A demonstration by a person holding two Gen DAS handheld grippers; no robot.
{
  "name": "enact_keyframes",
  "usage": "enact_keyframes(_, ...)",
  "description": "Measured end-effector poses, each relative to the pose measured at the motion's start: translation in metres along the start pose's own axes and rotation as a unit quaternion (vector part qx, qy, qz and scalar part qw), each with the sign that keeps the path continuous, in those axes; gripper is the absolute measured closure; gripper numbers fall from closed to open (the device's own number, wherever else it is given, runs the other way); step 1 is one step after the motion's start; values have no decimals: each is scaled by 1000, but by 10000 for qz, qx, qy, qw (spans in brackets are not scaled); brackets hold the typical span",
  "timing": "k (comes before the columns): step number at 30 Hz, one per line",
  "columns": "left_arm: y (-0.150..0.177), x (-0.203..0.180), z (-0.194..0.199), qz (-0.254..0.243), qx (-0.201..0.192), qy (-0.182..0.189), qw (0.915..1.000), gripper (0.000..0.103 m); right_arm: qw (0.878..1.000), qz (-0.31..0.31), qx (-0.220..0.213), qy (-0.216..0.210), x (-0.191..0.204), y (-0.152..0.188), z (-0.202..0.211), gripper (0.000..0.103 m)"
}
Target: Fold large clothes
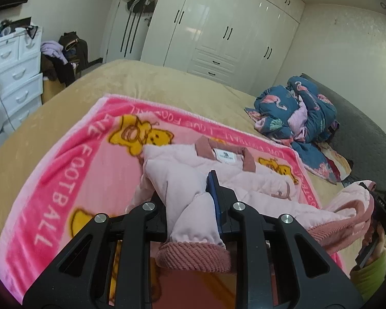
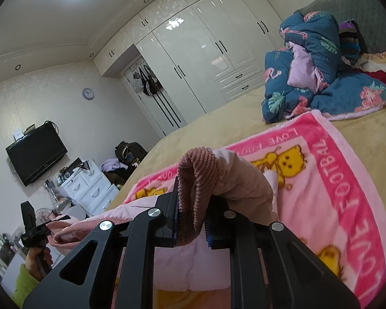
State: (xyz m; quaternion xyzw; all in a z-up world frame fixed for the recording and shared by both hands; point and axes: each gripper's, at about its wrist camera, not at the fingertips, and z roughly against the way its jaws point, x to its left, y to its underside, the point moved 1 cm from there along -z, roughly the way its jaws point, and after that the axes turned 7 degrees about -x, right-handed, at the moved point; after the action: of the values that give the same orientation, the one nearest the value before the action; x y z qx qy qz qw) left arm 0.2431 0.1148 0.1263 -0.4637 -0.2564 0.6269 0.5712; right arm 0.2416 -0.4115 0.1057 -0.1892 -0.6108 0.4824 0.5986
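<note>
The left gripper [image 1: 190, 198] points down at a slant, jaws clamped on a sleeve [image 1: 193, 221]. The right gripper [image 2: 193, 213] points nearer level, jaws clamped on a cuff [image 2: 195, 188].

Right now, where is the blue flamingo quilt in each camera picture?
Left wrist view: the blue flamingo quilt is bunched at the right, beyond the pink football blanket.
Right wrist view: it is heaped at the upper right, above the blanket.
Shared landmark: the white wardrobe behind the bed.
</note>
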Motion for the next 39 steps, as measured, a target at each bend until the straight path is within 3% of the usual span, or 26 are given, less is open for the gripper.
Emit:
enact_keyframes(13, -31, -3, -36, -166, -10, -309, 9994, 86, 9997, -71, 14, 224, -14, -30, -50, 89)
enact_keyframes(30, -12, 9, -98, -471, 191, -582, 9970, 84, 9952, -124, 437, 870, -53, -4, -129, 89)
enact_keyframes(36, -2, 15, -109, -272, 76, -539, 9981, 77, 9921, 6, 583, 1109, -62, 6, -153, 89)
enact_keyframes(39, 2, 15, -113, -159, -14, -512, 9986, 68, 9900, 46, 666, 1244, -67, 13, -166, 89)
